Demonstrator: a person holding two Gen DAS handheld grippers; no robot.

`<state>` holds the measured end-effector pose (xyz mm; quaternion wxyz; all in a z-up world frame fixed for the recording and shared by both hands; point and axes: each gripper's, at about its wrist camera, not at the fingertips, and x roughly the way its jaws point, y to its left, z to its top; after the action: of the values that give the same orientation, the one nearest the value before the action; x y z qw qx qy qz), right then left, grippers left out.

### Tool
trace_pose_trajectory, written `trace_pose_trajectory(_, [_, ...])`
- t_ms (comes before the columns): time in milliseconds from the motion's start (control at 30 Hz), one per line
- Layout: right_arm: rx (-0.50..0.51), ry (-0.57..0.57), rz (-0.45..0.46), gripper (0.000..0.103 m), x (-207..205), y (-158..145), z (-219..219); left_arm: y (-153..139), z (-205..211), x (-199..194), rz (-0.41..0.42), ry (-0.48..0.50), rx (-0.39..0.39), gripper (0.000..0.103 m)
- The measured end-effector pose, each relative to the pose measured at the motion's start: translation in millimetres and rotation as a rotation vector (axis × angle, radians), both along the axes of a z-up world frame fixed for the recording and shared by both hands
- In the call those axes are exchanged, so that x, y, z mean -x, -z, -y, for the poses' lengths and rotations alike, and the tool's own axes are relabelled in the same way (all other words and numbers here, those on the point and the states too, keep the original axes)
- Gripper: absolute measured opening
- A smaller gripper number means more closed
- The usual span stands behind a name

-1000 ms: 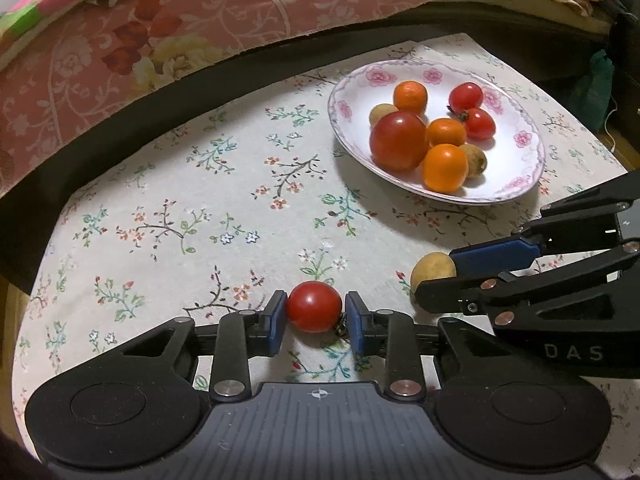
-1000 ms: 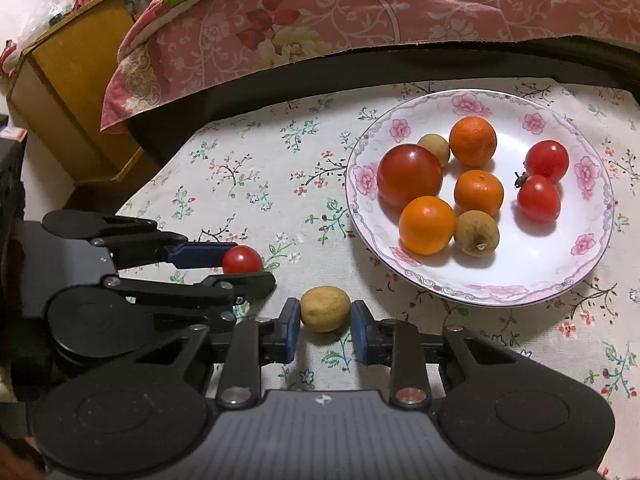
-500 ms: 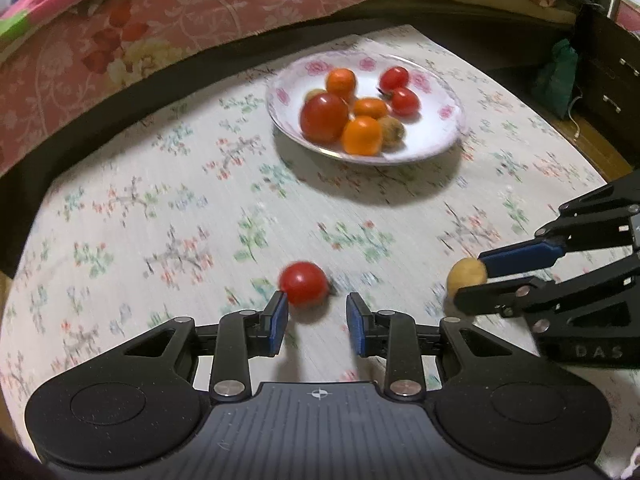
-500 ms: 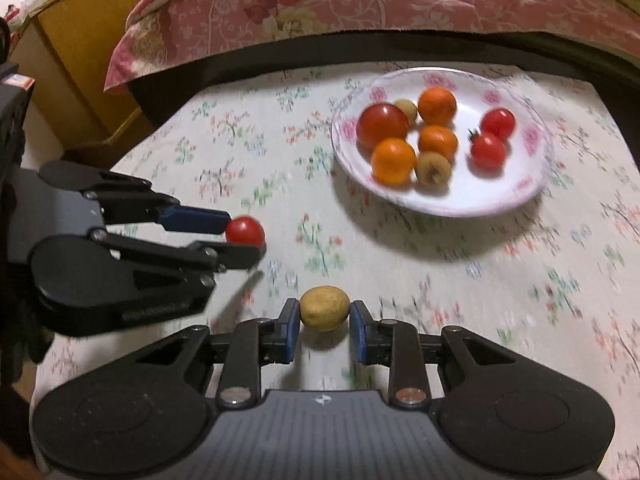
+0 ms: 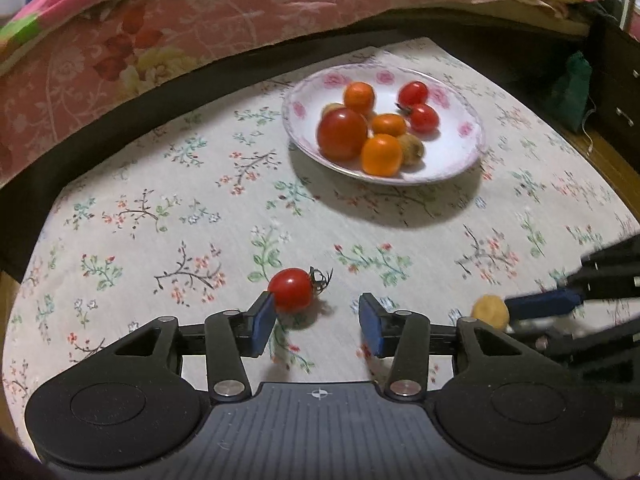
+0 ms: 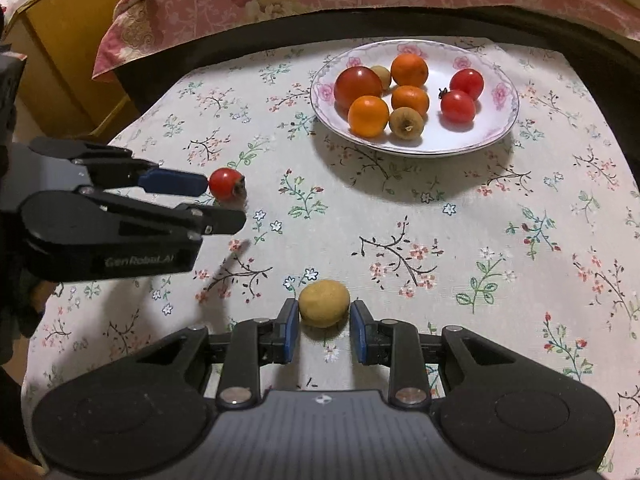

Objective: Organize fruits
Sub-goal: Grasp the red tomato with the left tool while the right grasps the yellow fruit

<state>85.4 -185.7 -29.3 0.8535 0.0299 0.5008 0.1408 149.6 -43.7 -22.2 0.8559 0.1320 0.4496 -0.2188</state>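
Each hand-held gripper is built of matte black plastic. The left hand-held gripper (image 5: 318, 314) has a ribbed dark-grey centre plate marked with a small crosshair, flanked by two round black housings with recessed discs. Blue pads (image 5: 264, 318) are fitted inside its black fingers, and silver screws are set in the linkage arms. The same build is seen on the right hand-held gripper (image 6: 324, 330). White lettering is printed on the left one's side.

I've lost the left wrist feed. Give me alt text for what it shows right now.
The left gripper is opening, its left pad touching a small red tomato on the floral tablecloth, the right pad clear. At right, the right gripper holds a yellowish fruit. Behind sits a floral plate of tomatoes and oranges.
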Motion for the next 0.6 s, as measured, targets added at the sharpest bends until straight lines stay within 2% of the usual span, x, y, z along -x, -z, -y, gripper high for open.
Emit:
trace_pose_trajectory(133, [-0.014, -0.007, -0.002, 0.029, -4, 4, 0, 5, 1, -10, 0.012, -0.019, -0.003, 0.060])
trace_pose_trajectory(433, [-0.027, -0.012, 0.006, 0.029, -13, 7, 0, 16, 4, -28, 0.005, -0.044, 0.002, 0.059])
trace_pose_trajectory(600, [-0.030, -0.013, 0.006, 0.029, -15, 7, 1, 15, 6, -28, 0.011, -0.036, 0.005, 0.051])
